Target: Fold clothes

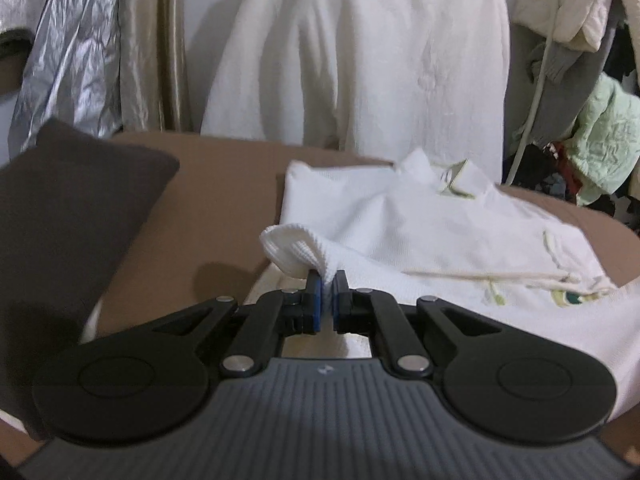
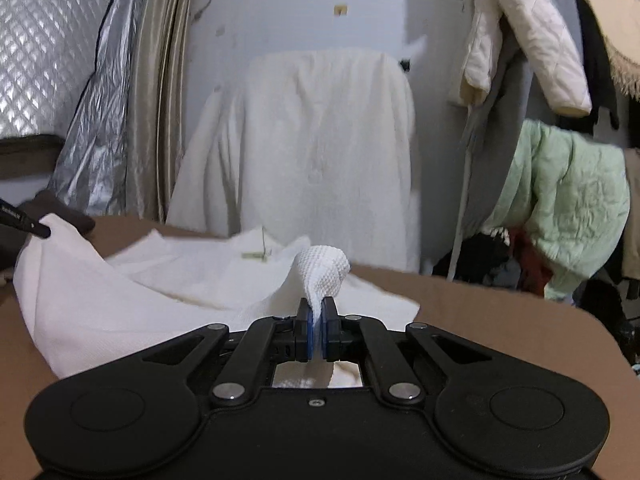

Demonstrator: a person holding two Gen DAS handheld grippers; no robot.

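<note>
1. Dark brown cushion, on the brown worktop, left side.
2. White cloth-draped chair, behind the worktop.
3. Silver quilted sheet, far left.
4. Pale green quilted jacket, hanging right.
5. Cream quilted jacket, hanging above it.

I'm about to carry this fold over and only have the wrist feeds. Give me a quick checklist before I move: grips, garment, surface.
1. Left gripper shut on the white garment: ok, fabric is pinched between the blue pads.
2. Right gripper shut on the garment: ok, a waffle-knit bunch stands up from its jaws.
3. Depth of each pinch: cannot tell, only a narrow strip shows between the pads.
4. Drawstring free of both grippers: ok, it lies loose across the cloth.
5. Brown surface bare on the right: ok.
6. Dark cushion apart from the garment: ok, it sits off to the left.
</note>
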